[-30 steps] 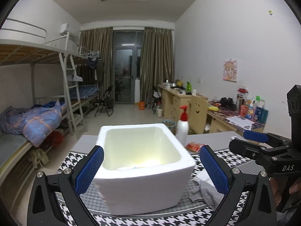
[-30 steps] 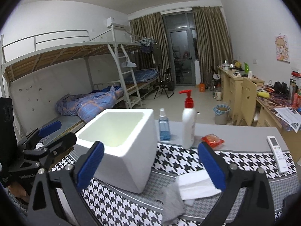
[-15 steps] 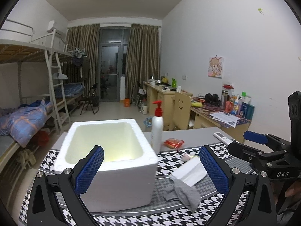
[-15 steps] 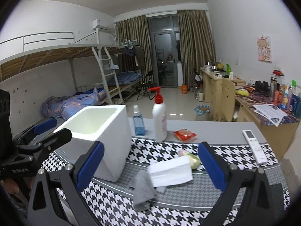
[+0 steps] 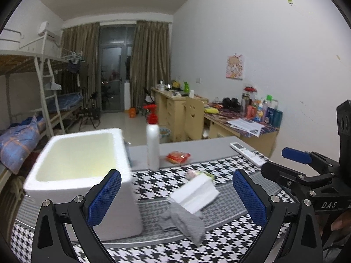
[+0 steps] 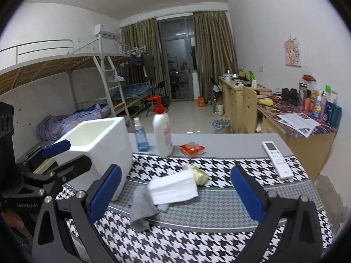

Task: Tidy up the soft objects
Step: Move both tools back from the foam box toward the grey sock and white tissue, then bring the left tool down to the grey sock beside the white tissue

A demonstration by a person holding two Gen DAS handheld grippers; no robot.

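A: Left wrist view first. What did it show?

B: The left gripper (image 5: 176, 194) hung above the houndstooth mat (image 5: 230, 241), jaws wide apart and holding nothing. The white foam box (image 5: 87, 171) stood at the left with its top open. To its right lay a crumpled grey sock (image 5: 182, 220), touching a folded white cloth (image 5: 195, 194) just behind it.

A: And the right wrist view?

B: The right gripper (image 6: 175, 191) also hung with jaws spread and nothing between them. The sock (image 6: 141, 208) and cloth (image 6: 173, 189) sat almost centred ahead of it, with a small pink-and-green soft thing (image 6: 198, 173) touching the cloth's far edge. A lotion pump bottle (image 6: 162, 129), a blue spray bottle (image 6: 140, 137), a red packet (image 6: 192, 149) and a remote (image 6: 277, 160) lay further back.

A: How should the pick go?

B: I'd judge the sock the easiest start. Come down over its bunched middle, pinch deep so fabric doesn't slip, and lift clear before swinging over the box, so the cloth isn't dragged along.
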